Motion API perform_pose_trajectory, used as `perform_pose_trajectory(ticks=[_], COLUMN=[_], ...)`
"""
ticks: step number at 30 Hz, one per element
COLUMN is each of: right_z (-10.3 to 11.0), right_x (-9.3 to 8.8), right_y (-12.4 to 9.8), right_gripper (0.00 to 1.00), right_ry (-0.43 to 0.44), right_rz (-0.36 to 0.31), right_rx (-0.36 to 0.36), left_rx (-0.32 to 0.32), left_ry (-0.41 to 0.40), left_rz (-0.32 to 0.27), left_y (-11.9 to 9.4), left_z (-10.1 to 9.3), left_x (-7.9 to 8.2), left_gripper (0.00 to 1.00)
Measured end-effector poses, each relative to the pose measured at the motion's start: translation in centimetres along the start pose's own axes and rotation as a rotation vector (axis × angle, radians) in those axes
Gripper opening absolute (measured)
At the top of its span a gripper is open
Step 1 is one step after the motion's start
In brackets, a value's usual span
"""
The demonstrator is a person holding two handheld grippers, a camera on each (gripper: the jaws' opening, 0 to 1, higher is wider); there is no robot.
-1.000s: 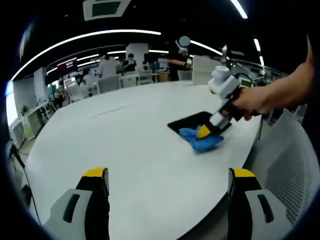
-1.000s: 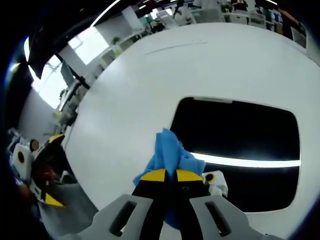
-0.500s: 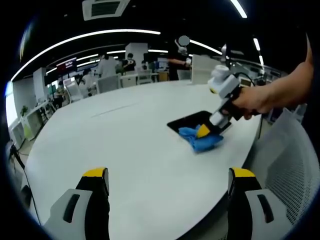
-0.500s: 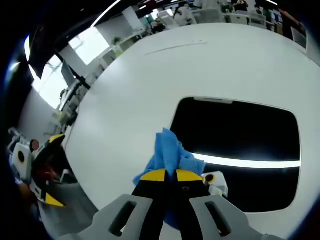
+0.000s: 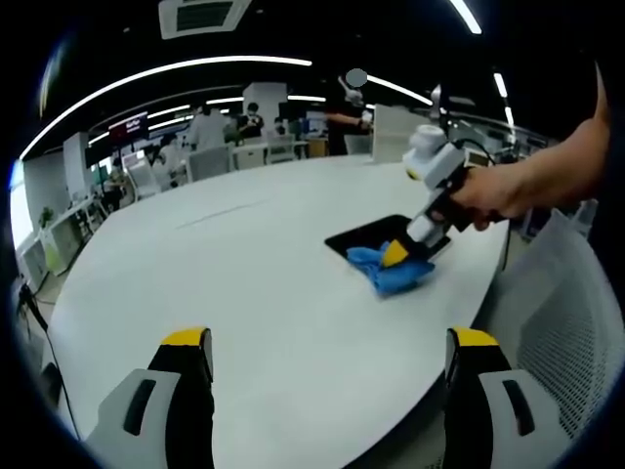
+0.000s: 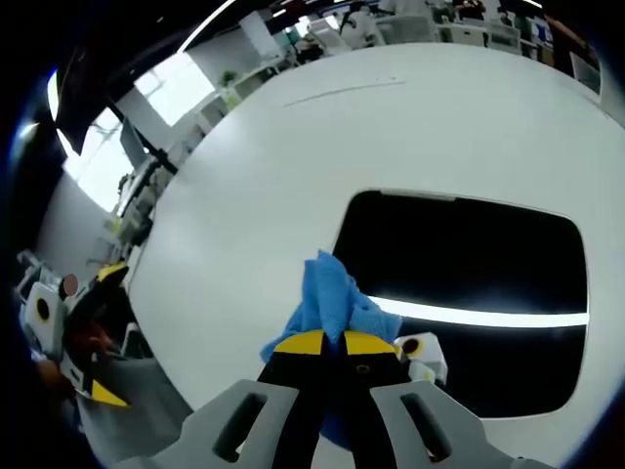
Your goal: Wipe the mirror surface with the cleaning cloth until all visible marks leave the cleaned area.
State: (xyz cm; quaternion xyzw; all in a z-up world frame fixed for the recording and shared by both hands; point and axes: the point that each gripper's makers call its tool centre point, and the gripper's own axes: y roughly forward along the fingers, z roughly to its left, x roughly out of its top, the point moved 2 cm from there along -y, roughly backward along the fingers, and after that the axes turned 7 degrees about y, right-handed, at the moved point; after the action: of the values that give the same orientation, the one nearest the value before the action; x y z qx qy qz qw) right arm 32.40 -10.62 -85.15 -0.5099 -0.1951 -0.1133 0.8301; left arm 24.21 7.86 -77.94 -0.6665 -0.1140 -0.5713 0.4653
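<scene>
Right gripper (image 6: 327,344) clamped tight on the blue cleaning cloth (image 6: 328,298), which bunches up just ahead of the yellow-tipped jaws and rests at the near left edge of the dark mirror (image 6: 469,283) lying flat on the white table (image 6: 293,166). Possibly pressing on the glass. Left gripper (image 5: 330,357) wide apart, holding nothing, well back over bare tabletop, mirror far ahead to the right.

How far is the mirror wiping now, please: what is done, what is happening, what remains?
Done: the right gripper is shut on the blue cloth. In hand: the cloth lies at the edge of the mirror on the white table. Left: wiping across the dark surface; whether marks remain cannot be judged. The left gripper is open.
</scene>
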Motion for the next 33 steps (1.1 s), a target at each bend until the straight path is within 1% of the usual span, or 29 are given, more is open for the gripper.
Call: perform_pose_trajectory(ticks=[15,33], right_z=[-0.2,-0.7], right_x=[1.1,3.1], right_y=[0.4,1.3], right_gripper=[0.00,0.00], right_ry=[-0.007,-0.026], right_rz=[0.003,0.009], right_rx=[0.000,-0.005], left_rx=[0.000,0.000], left_ry=[-0.002,-0.006], left_rz=[0.001,0.000], left_y=[0.0,0.1], left_z=[0.0,0.0], left_x=[-0.1,-0.1], left_gripper=[0.99,0.99])
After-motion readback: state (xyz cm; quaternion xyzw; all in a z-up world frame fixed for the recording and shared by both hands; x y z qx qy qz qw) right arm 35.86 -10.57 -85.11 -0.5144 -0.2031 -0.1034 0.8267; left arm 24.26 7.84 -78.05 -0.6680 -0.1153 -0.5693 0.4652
